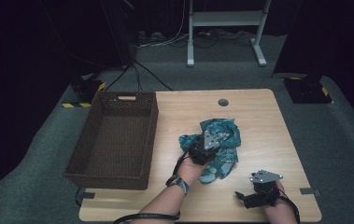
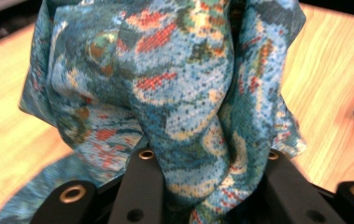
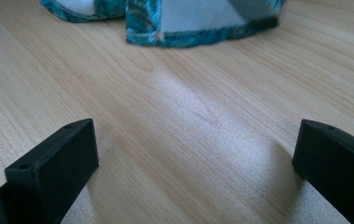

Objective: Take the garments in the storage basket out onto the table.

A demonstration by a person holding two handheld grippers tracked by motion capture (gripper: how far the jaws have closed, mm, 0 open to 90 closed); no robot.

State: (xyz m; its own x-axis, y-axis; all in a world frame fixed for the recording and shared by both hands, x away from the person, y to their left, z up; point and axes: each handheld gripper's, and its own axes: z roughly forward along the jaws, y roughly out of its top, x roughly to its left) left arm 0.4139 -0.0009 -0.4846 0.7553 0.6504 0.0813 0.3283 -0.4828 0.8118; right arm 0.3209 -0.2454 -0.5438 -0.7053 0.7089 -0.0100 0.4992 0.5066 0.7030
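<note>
**Observer:** Start at the left side of the table (image 1: 258,107). What have you got?

**Me:** A dark wicker basket (image 1: 152,140) sits along the left edge, running from near the far left corner down toward the near left corner. I see nothing inside it. It stands apart from both of my grippers.

**Observer:** And your left gripper?

**Me:** My left gripper (image 1: 206,148) is down over the middle of the table, a little toward the near edge, right on the patterned teal cloth (image 1: 225,133). In the left gripper view, a bunched fold of that cloth (image 2: 184,93) rises between my two black jaws, and the fabric fills the gap from one jaw to the other. I'm grasping the cloth, with the jaws held partly apart by the thick bundle. The rest of it lies crumpled on the wood around and beyond the gripper.

**Observer:** The right side?

**Me:** My right gripper (image 1: 247,198) rests low by the near edge, toward the near right corner, well clear of the bundle. In the right gripper view (image 3: 195,172) the jaws stand wide apart with bare wood between them, so that one is released. A hemmed edge of the cloth (image 3: 198,28) lies ahead of it on the table, pale underside showing, not touching the jaws.
</note>
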